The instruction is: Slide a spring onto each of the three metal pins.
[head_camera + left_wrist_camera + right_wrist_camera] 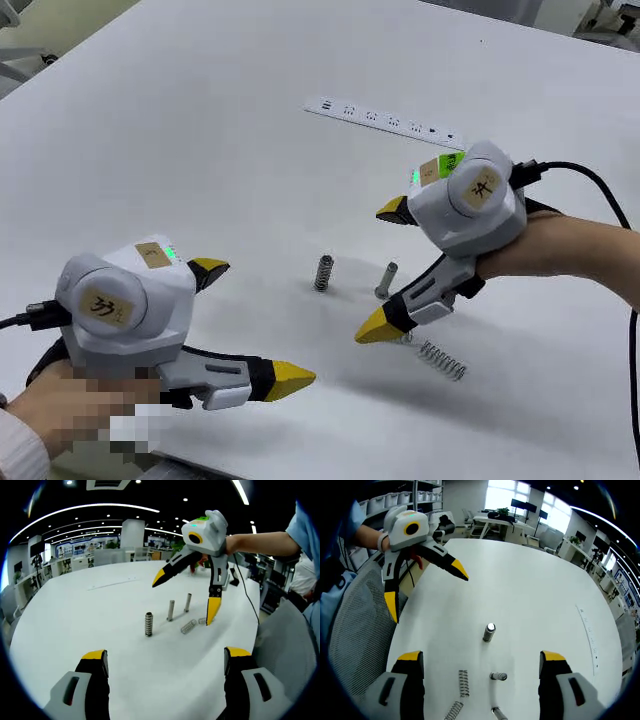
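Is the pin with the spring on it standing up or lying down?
Standing up. The pin rises straight from the white table, with the spring around it.

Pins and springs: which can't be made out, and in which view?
Head view: the third pin is hidden behind the right tool.
Head view: one loose spring is mostly covered by that tool's lower jaw.
Right gripper view: that pin is cut by the bottom edge.
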Motion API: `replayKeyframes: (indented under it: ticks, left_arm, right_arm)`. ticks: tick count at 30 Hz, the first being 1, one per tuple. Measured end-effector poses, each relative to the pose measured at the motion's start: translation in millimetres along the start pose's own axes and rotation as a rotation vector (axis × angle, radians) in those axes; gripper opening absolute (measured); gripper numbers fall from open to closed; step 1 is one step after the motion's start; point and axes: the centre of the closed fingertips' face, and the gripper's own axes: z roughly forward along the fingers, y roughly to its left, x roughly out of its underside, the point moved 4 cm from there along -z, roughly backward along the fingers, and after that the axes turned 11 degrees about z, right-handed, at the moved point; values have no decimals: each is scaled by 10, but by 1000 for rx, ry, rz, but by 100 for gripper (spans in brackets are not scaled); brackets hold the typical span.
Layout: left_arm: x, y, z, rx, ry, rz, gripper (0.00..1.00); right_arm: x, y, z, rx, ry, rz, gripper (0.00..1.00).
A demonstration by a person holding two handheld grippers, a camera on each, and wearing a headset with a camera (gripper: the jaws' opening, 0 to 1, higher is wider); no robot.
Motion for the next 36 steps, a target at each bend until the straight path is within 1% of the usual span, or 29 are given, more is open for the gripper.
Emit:
replayKeyframes:
  ticks: [7,9,13,18,20,22,23,27,30,36]
  left_arm:
    - [-37,11,15,8,1,12,98]
    - [-42,29,28,9,-1,14,98]
    - [-66,22,54,13,0,18,97]
    - [-98,29,93,21,1,23,97]
    - [-115,24,103,25,4,25,97]
    - [-120,33,109,28,6,28,97]
    - [-120,37,113,32,8,31,97]
    - [-120,22,127,39,11,33,97]
    - [-133,-22,143,48,16,39,97]
    - [-135,-58,164,64,23,48,97]
  right_arm:
    - [151,51,-164,39,-36,52,97]
    - [207,65,-216,53,-53,76,97]
    - [320,80,-313,76,-73,108,97]
    - [513,125,-475,115,-95,166,97]
    - [612,118,-514,128,-104,190,97]
    - [672,155,-559,133,-110,212,97]
    - [738,161,-572,138,-108,224,97]
    - [872,222,-649,163,-120,263,97]
    - [992,272,-703,178,-125,290,97]
    - [1137,353,-824,211,-143,332,97]
